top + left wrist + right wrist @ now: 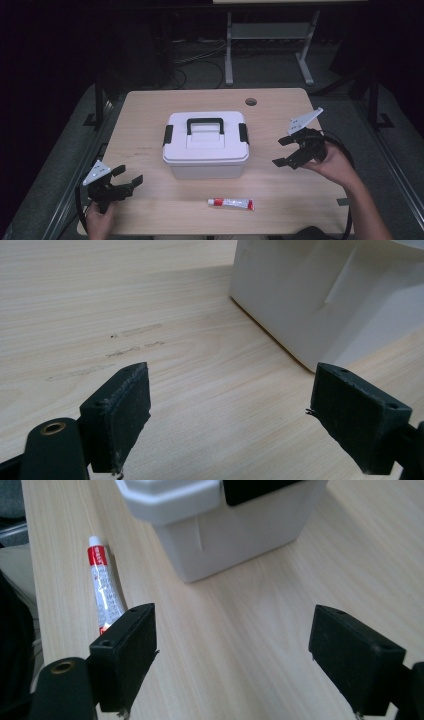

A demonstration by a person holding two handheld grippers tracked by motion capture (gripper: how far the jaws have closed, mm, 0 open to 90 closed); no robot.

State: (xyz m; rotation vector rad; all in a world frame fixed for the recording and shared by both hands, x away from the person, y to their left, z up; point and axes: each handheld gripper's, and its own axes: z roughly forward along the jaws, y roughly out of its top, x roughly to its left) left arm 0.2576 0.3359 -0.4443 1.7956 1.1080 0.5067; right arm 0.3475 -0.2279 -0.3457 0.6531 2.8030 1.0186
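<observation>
Box between left gripper, right gripper.

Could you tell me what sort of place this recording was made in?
Probably a lab or workshop room: a light wooden table with a cable hole, loose cables on the floor, and another bench's metal legs in the dark behind.

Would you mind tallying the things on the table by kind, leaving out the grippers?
Lidded white storage box: 1
Red-and-white tube: 1
Total: 2
</observation>
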